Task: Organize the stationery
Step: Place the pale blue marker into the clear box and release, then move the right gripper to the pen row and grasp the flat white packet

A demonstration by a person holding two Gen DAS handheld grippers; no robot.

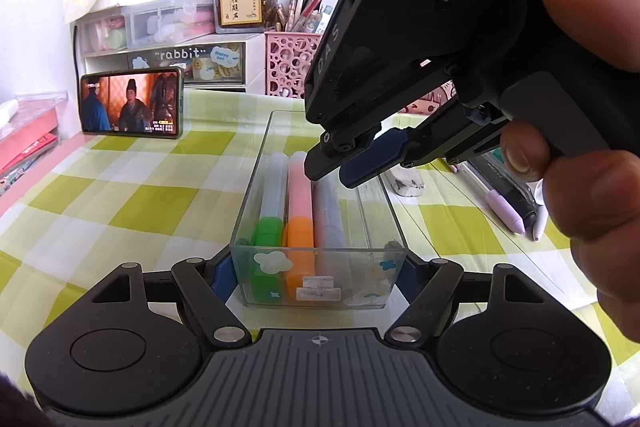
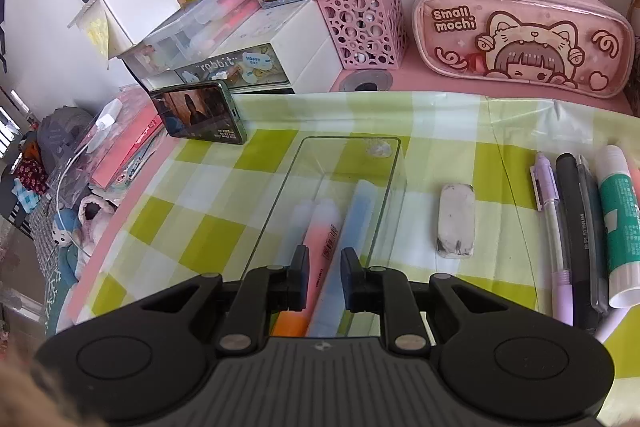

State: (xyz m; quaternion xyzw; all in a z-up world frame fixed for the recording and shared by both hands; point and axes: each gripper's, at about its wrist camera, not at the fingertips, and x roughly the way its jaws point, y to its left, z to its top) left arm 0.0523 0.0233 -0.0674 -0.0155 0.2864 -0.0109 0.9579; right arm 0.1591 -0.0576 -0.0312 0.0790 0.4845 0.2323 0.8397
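A clear rectangular box [image 1: 256, 187] lies lengthwise on the green checked cloth. My left gripper [image 1: 316, 279] is shut on its near end, a pad pressed against each side wall. Inside lie a green-capped highlighter [image 1: 267, 235], an orange-capped pink one [image 1: 300, 227] and a pale blue one [image 1: 329, 215]. My right gripper [image 1: 336, 173] reaches down into the box from the upper right. In the right wrist view this right gripper [image 2: 325, 275] stands shut on the blue highlighter [image 2: 360, 211], which runs between its fingers beside the pink highlighter [image 2: 320, 227]. The box wall [image 2: 280, 195] shows to the left.
A worn white eraser [image 2: 456, 223] lies right of the box. Further right are several pens [image 2: 576, 227] and a glue stick [image 2: 618, 219]. Behind stand a pink pencil case [image 2: 524, 31], a pink pen holder [image 2: 364, 27], drawer units and a phone [image 2: 200, 115] playing video.
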